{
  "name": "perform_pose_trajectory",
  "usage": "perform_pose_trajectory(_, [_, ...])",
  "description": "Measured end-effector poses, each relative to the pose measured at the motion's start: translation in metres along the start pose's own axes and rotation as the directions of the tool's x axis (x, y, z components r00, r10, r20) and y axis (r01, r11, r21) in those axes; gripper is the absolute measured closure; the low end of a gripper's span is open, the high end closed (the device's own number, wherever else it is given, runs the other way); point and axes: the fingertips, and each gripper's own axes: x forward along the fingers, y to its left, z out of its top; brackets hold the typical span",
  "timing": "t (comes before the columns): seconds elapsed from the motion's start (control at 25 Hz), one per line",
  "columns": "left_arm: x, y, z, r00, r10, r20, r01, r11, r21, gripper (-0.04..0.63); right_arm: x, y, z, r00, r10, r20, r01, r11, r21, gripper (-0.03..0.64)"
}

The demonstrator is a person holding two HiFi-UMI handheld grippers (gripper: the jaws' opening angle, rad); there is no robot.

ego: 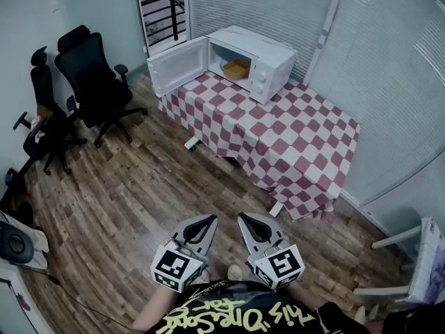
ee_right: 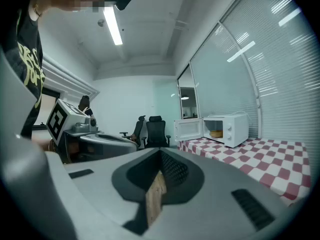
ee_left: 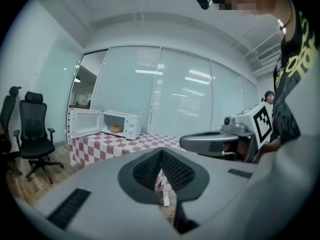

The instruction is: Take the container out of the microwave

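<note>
Left gripper (ego: 207, 220) and right gripper (ego: 244, 218) near, jaws closed, empty. Container (ego: 236, 69) inside open microwave (ego: 270, 62), far on checkered table (ego: 295, 141).

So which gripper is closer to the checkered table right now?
Right. The right gripper is close below the near corner of the table in the head view; the left gripper sits beside it, farther off.

From here the microwave (ego: 268, 61) shell reads as smooth white with a slight gloss. The checked cloth (ego: 292, 138) looks soft and matt, and the floor (ego: 139, 193) is wood-grain plank with a satin finish. My left claw (ego: 211, 218) and right claw (ego: 241, 217) are matt grey plastic with ribbed black pads (ee_left: 176, 172).
</note>
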Motion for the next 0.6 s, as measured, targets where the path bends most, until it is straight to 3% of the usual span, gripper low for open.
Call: perform_pose_trajectory(0.6, [-0.017,0.023,0.003,0.999,0.029,0.018,-0.03,0.999,0.015,0.588,0.019,0.013,0.003,1.0,0.0,-0.004,0.0,1.0,-0.007,0.609])
